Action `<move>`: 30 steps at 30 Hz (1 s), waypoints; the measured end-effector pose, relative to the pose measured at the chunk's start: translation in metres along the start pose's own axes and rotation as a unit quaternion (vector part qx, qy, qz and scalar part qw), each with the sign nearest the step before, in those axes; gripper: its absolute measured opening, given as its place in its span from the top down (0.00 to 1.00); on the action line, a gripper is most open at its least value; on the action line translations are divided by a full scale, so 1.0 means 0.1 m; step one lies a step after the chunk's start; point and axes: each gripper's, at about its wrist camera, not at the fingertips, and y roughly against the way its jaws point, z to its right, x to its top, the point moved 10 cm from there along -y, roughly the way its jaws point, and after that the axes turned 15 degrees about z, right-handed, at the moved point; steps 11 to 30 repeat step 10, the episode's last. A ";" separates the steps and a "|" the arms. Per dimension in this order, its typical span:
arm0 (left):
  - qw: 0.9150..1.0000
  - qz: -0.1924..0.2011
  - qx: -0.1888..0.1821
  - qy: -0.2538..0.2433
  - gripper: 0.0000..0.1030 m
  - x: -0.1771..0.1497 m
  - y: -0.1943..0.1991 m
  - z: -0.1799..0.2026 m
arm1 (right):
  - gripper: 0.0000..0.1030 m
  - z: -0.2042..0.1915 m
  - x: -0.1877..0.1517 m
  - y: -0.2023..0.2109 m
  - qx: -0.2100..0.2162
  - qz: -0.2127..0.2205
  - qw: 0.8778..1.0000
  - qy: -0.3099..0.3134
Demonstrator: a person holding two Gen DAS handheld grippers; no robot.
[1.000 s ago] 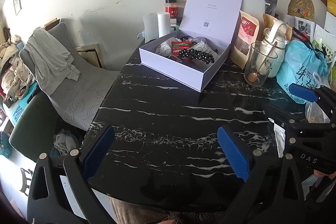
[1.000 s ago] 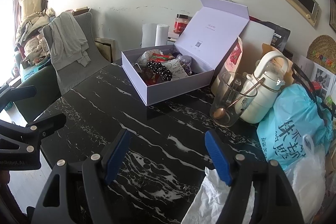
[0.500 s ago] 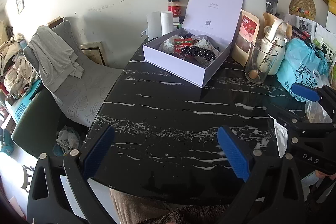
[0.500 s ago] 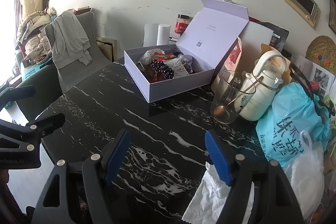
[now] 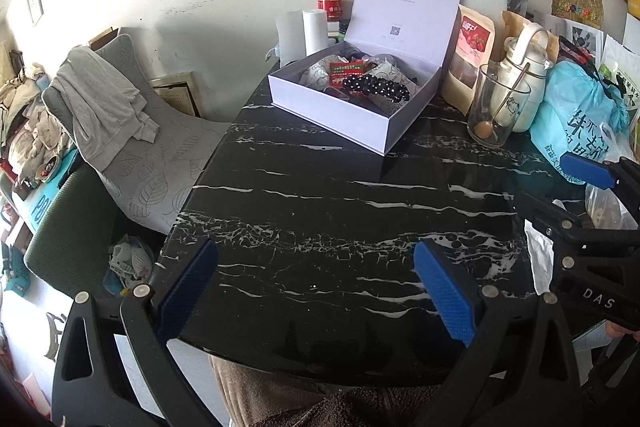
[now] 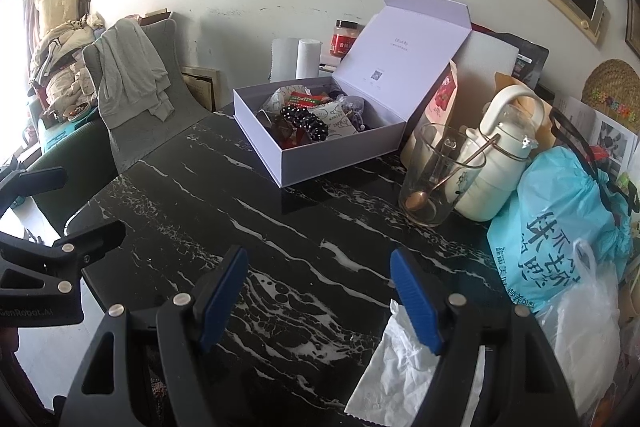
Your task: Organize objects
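One open box, one glass, two paper rolls.

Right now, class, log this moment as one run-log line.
left gripper: open, empty | right gripper: open, empty | lavender gift box: lid up, filled | stage: hovering over table

An open box sits at the far edge of the tabletop, small items inside, lid raised behind. Paper rolls and a jar stand behind its left corner. To its right stand a glass, kettle and bags. A chair stands off the left edge.
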 end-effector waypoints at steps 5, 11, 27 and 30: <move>1.000 -0.001 -0.006 -0.006 0.04 0.05 -0.07 0.04 | 0.28 0.04 0.01 -0.04 -0.002 -0.003 1.000 -0.003; 1.000 -0.003 -0.016 -0.012 0.04 0.13 -0.17 0.09 | 0.28 0.10 0.03 -0.11 -0.007 -0.008 1.000 -0.008; 1.000 -0.003 -0.016 -0.012 0.04 0.13 -0.17 0.09 | 0.28 0.10 0.03 -0.11 -0.007 -0.008 1.000 -0.008; 1.000 -0.003 -0.016 -0.012 0.04 0.13 -0.17 0.09 | 0.28 0.10 0.03 -0.11 -0.007 -0.008 1.000 -0.008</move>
